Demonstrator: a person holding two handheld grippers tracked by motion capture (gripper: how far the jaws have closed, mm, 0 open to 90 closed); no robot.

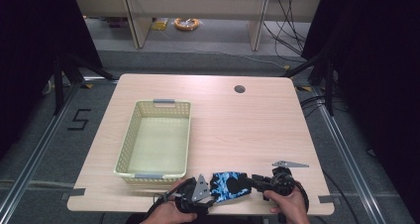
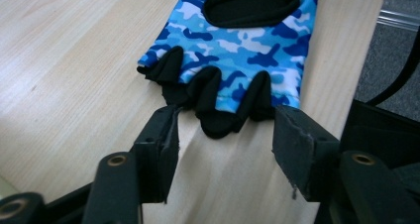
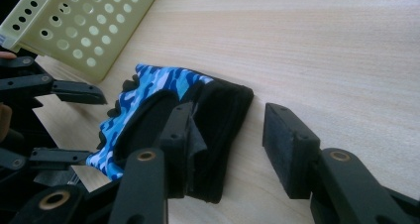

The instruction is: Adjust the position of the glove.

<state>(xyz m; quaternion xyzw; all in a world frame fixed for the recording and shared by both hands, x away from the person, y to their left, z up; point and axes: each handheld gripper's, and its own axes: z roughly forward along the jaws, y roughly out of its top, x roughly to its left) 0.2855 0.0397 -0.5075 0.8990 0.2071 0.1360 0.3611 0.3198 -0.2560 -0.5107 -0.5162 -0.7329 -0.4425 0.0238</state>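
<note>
Blue camo glove [image 2: 237,45] lies between both claws: left claw [image 2: 225,135] half-open at finger ends, right claw [image 3: 233,149] open w/ one jaw inside cuff.

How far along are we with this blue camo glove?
Nothing looks finished: the basket has nothing in it. In hand: the glove lies flat at the table's near edge, with the left tool open at its finger ends and the right tool open around its cuff. Gripping it remains.
</note>
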